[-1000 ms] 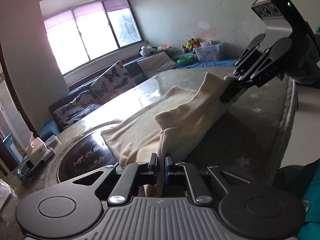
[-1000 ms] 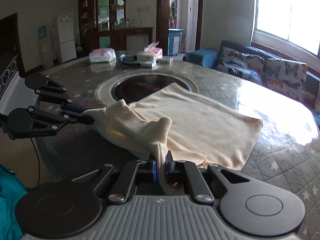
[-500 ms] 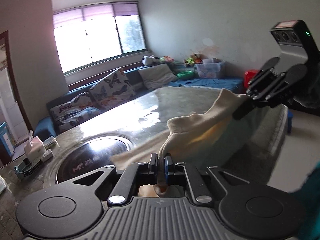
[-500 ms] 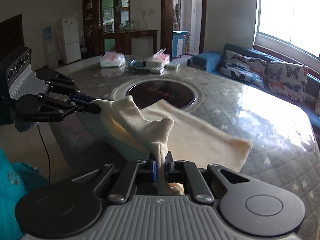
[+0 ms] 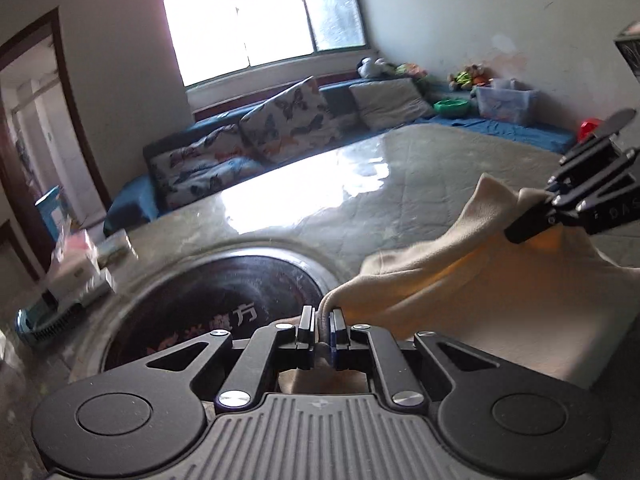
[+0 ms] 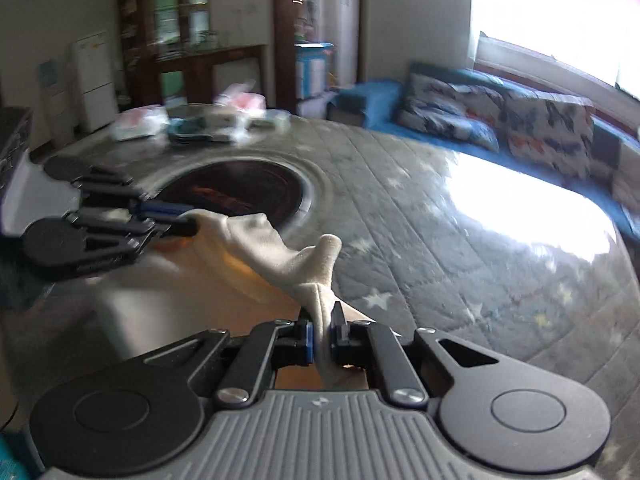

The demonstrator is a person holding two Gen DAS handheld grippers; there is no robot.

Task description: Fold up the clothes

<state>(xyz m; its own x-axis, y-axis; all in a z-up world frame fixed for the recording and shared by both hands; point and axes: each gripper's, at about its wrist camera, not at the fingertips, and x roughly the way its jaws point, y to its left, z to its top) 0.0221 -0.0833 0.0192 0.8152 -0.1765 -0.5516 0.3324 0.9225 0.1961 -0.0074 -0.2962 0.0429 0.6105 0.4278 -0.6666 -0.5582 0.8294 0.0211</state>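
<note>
We find the cream cloth (image 5: 460, 280) lifted off the table (image 5: 400, 176), stretched between both tools with its body sagging below them. The left gripper (image 5: 320, 322) is clenched on one corner; the right gripper (image 6: 320, 330) is clenched on the opposite corner, fabric bunched between its pads. We judge two risks: a thin pinch slipping under tension, and uneven hand height skewing the fold. The hanging part could also snag the table's near edge, beside the dark round inset (image 5: 224, 292)
</note>
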